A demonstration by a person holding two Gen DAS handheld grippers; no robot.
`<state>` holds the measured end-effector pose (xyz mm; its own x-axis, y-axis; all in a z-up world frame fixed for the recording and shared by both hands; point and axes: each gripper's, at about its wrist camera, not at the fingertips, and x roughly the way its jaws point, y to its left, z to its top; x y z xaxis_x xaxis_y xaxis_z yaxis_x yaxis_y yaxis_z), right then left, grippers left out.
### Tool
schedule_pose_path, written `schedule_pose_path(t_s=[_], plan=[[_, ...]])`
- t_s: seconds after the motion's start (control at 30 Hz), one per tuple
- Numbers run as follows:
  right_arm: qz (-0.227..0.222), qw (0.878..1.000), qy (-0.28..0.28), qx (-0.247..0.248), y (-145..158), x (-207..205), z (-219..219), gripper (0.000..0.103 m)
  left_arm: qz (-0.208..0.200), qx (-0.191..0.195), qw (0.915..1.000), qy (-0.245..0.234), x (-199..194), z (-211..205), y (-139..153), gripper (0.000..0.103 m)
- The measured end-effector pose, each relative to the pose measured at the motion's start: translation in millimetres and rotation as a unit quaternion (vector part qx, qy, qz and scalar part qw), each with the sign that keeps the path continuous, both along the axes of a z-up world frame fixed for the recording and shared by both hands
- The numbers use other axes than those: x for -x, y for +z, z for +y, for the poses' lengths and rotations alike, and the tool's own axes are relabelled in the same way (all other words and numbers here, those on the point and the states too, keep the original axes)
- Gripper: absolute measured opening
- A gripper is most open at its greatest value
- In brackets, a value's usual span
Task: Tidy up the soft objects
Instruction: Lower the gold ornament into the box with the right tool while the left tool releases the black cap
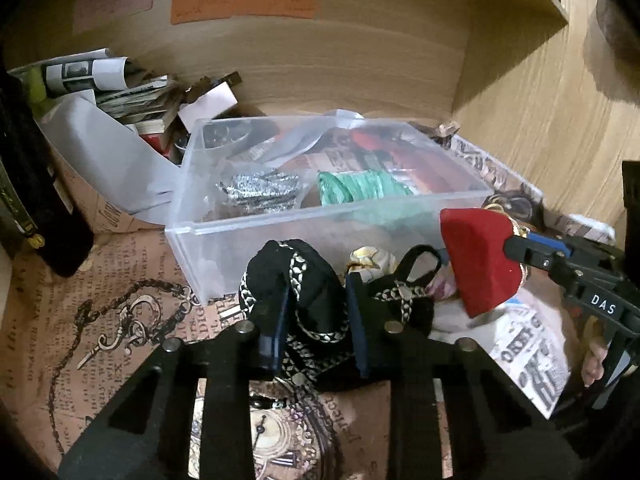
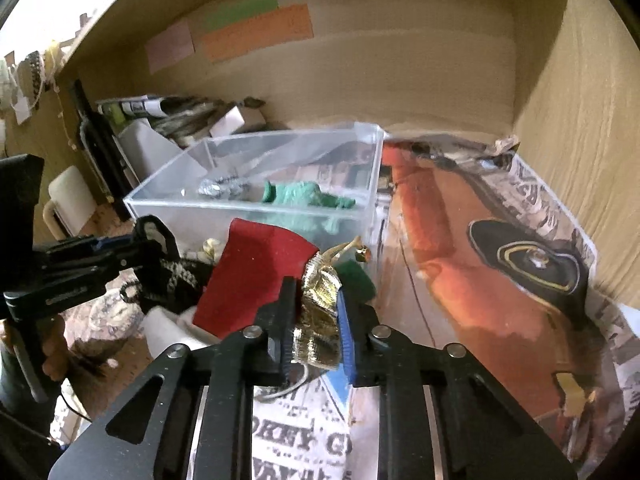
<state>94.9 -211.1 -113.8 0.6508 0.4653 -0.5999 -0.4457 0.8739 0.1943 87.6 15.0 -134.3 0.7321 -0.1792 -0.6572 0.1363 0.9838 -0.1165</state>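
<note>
My left gripper is shut on a black soft pouch with a silver chain trim, held just in front of the clear plastic bin. My right gripper is shut on the gold fabric part of a red soft piece, which also shows in the left wrist view, to the right of the black pouch. The bin holds a green soft item and a silver one. The left gripper shows in the right wrist view.
The desk is covered with printed newspaper-style paper. A stack of papers and booklets lies at the back left. A wooden back wall with coloured sticky notes and a side wall enclose the space. More soft items lie by the bin.
</note>
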Motion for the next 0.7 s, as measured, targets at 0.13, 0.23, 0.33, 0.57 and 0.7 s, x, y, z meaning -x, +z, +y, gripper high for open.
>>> schedule_pose_path(t_s=[0.13, 0.23, 0.33, 0.57, 0.7], plan=[[-0.019, 1.000, -0.005, -0.010, 11.5, 5.1, -4.3, 0.017, -0.012, 0.004, 0.9999, -0.004, 3.7, -0.5, 8.5, 0.022], [-0.033, 0.999, -0.009, -0.015, 21.7, 8.1, -7.5, 0.017, -0.025, 0.001, 0.9997, -0.007, 6.8, -2.1, 16.1, 0.021], [-0.047, 0.999, -0.015, -0.023, 31.7, 9.8, -11.3, 0.017, -0.042, 0.001, 0.9990, -0.013, 10.5, -4.5, 27.7, 0.021], [-0.077, 0.996, -0.029, -0.040, 51.6, 13.5, -18.1, 0.017, -0.089, 0.010, 0.9954, -0.033, 15.9, -11.7, 58.3, 0.020], [-0.093, 0.994, -0.036, -0.052, 62.6, 13.7, -21.0, 0.017, -0.111, 0.010, 0.9932, -0.033, 14.9, -12.4, 73.4, 0.020]])
